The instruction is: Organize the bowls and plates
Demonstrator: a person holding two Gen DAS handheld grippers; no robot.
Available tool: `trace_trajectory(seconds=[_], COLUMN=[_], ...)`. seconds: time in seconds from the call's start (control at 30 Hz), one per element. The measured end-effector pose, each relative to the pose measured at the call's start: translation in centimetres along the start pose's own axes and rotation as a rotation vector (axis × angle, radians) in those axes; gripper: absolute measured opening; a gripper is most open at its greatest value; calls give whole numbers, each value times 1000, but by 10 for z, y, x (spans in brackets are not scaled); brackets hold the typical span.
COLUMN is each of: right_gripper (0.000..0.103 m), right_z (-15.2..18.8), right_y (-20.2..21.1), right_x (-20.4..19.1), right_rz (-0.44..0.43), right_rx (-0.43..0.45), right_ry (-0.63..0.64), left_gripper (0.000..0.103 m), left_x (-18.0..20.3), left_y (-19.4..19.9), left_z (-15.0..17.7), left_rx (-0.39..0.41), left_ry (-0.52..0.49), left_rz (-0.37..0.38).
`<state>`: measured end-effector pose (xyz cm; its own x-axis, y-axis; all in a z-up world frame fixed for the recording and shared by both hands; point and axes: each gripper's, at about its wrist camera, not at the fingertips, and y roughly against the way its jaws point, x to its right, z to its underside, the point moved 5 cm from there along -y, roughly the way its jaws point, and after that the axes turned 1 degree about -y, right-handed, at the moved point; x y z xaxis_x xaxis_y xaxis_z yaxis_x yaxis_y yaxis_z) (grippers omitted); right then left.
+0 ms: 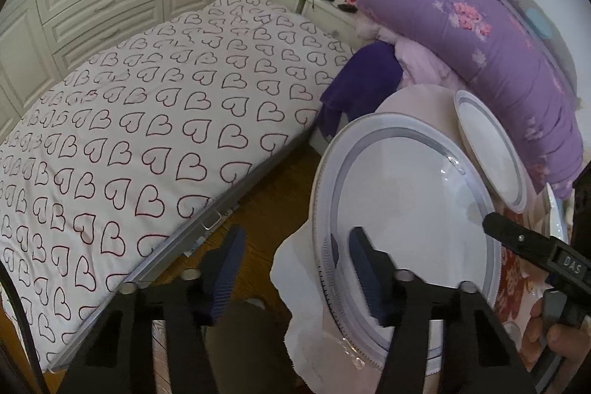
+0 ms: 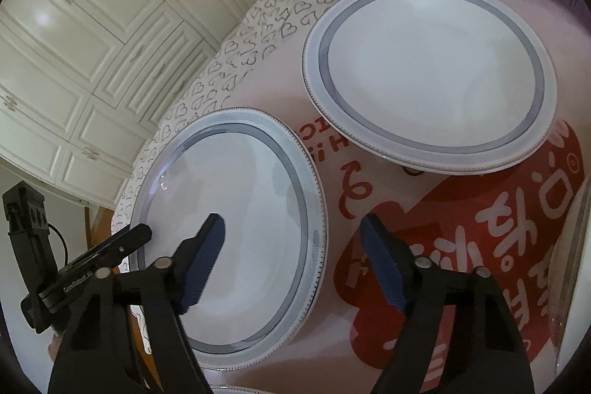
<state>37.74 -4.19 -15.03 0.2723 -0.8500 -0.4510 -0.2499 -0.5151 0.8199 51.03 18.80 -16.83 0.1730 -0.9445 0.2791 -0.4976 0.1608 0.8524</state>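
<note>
A large white plate with a grey ring (image 1: 399, 194) (image 2: 236, 194) lies on a table cloth with red print (image 2: 461, 228). A second, like plate (image 2: 432, 76) (image 1: 487, 143) sits behind it. My left gripper (image 1: 299, 242) straddles the near plate's left rim, one finger over the plate and one outside it, with the pads apart from the rim. My right gripper (image 2: 291, 228) straddles the same plate's right rim, also with a gap on both sides. Each gripper shows in the other's view: the right gripper (image 1: 517, 239) and the left gripper (image 2: 110, 246).
A bed with a heart-pattern cover (image 1: 147, 120) lies to the left across a strip of wooden floor (image 1: 266, 205). A rolled purple quilt (image 1: 480, 24) is piled behind the table. White wardrobe doors (image 2: 74, 43) line the far wall. A glassy rim (image 2: 569, 264) shows at the right edge.
</note>
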Motion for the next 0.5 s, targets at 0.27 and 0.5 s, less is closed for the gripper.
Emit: trace_trajectory(seconds=[0.27,0.5], right_gripper=[46,38], right_z=[-3,-3], right_y=[-10,-8], right_x=[-7,0], right_rz=[17,19], right_rx=[-5,2], right_ry=[32,14], left_gripper=[18,17], left_x=[8,11], left_y=[-3,-1], left_z=[2,6], left_rx=[-5,-5], left_ry=[-42,-40], left_rz=[23,15])
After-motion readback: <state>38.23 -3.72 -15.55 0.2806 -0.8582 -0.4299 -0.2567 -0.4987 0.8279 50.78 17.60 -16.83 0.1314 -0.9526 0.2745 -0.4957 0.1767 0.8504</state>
